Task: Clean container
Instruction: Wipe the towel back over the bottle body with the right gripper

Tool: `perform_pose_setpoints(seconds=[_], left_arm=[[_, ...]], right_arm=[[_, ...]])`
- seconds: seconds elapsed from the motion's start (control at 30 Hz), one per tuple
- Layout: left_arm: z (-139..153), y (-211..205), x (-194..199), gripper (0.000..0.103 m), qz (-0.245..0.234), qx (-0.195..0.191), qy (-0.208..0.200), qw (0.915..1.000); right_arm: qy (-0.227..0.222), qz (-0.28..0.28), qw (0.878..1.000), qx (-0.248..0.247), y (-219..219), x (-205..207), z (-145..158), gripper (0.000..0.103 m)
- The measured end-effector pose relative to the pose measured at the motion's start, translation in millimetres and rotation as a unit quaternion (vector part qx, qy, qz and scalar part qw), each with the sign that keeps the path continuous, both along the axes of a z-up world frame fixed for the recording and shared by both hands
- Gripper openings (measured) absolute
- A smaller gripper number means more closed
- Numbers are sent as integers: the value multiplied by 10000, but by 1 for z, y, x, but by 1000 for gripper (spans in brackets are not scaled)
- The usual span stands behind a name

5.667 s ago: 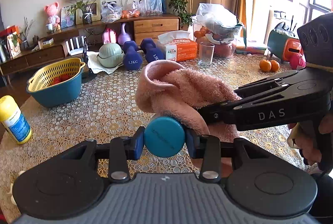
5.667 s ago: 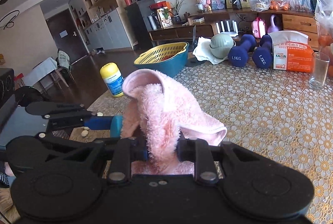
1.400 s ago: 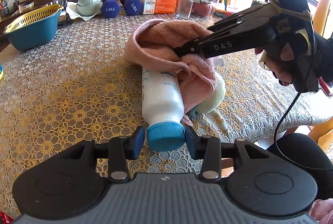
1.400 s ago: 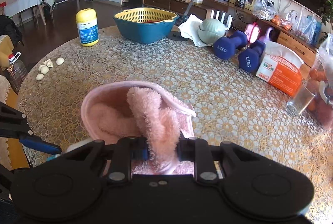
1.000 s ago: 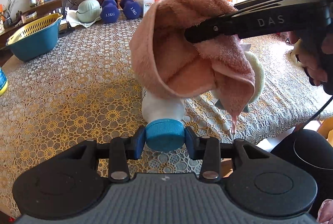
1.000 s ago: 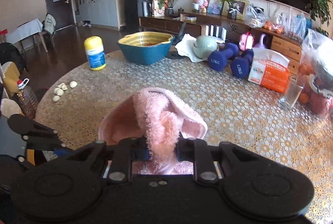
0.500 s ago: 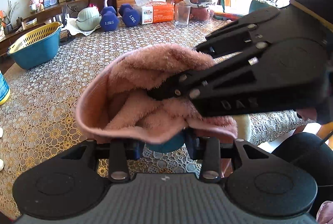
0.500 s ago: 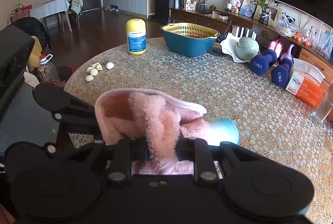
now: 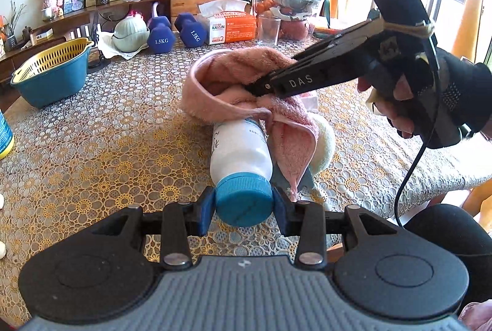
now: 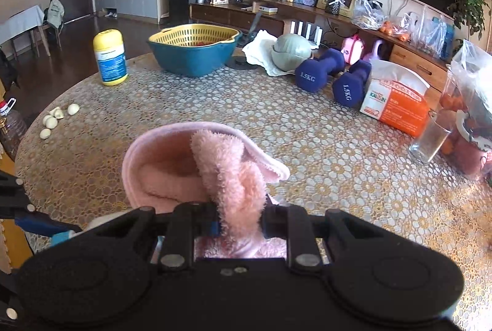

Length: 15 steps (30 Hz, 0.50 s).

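My left claw (image 9: pixel 243 205) pinches the blue cap (image 9: pixel 244 202) of the smooth white bottle (image 9: pixel 240 151) – light, probably slippery; my right claw (image 10: pixel 240 222) squeezes the soft pink towel (image 10: pixel 212 168).

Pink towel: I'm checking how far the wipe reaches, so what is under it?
The pink towel, pinched by the right gripper, drapes over the far end of the white bottle. The left gripper clamps the blue cap. The bottle's base is hidden.
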<state>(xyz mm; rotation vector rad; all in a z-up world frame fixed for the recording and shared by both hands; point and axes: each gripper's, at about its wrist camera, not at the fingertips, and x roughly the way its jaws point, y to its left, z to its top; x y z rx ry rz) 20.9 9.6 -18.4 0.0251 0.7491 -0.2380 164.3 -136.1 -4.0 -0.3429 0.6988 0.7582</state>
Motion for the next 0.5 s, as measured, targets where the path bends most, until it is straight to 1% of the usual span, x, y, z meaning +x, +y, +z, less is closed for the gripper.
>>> perform_pose_setpoints(seconds=[0.13, 0.3, 0.4, 0.5], left_arm=[[7, -1, 3, 39, 3, 60, -133, 9999], [18, -4, 6, 39, -38, 155, -317, 9994], [21, -7, 7, 39, -61, 222, -391, 9990], [24, -12, 7, 39, -113, 335, -505, 9981]], right_arm=[[38, -224, 9997, -134, -14, 6, -9, 22], [202, -587, 9976, -293, -44, 9, -25, 22], [276, -801, 9964, -86, -64, 8, -19, 22], [242, -821, 9956, 373, -78, 3, 2, 22]])
